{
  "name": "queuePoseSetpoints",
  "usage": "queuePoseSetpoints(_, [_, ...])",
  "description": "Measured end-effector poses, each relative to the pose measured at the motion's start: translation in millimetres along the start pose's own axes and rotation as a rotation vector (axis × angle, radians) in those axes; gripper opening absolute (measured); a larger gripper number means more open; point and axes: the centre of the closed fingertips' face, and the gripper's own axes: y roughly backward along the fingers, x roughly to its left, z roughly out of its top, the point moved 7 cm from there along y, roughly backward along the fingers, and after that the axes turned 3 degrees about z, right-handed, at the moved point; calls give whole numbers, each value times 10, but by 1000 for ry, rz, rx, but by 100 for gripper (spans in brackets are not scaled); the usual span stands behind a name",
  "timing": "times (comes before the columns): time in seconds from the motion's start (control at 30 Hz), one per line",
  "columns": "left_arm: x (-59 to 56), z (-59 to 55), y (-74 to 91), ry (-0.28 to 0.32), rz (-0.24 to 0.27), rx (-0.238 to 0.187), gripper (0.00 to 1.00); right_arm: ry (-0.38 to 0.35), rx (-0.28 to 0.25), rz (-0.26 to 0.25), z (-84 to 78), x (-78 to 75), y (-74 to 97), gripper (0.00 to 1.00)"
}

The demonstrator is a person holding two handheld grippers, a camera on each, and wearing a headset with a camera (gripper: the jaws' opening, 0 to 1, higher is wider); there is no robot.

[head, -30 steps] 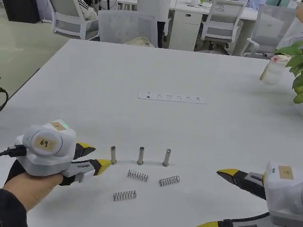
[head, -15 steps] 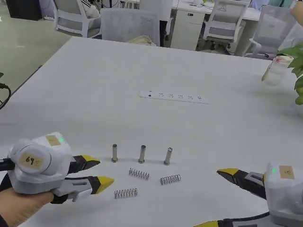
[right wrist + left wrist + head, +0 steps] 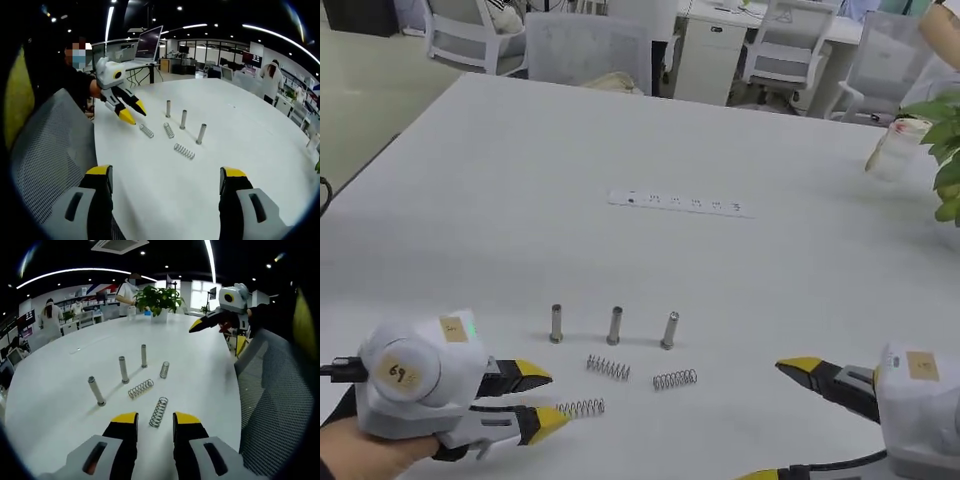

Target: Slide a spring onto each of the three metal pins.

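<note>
- A broad white table [image 3: 620,130] is viewed from above its near edge. Office chairs [image 3: 588,55] are lined up beyond its far edge.
- A leafy plant [image 3: 948,150] is cut off at the table's right edge, with a pale container [image 3: 892,150] just beside it.
- The left tongs [image 3: 552,398] are held low over the table's near left corner, yellow tips pointed toward the right edge. The jaws are parted by a narrow gap and nothing is gripped.
- The right tongs [image 3: 767,420] are held over the near right corner, pointed toward the left edge. The jaws are spread wide and empty, well apart from every spring.
- A white power strip [image 3: 682,203] is laid flat near the middle of the table, parallel to the far edge.
- Three metal pins [image 3: 615,325] are stood upright in a row parallel to the near edge, left of its middle. All three are bare.
- Two springs [image 3: 608,368] are laid on their sides just on the near side of the pins, one below the middle pin, the other [image 3: 675,379] below the right pin.
- A third spring [image 3: 581,407] is laid nearest the near edge. In the left gripper view, this spring [image 3: 159,412] is seen with its near end at the mouth of the left tongs [image 3: 155,419]. Whether it is touched cannot be told.
</note>
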Motion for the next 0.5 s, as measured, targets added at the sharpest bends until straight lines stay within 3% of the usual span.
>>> queuePoseSetpoints(0.5, [8, -134, -191, -1, -35, 32, 14, 1, 22, -4, -4, 6, -2, 87])
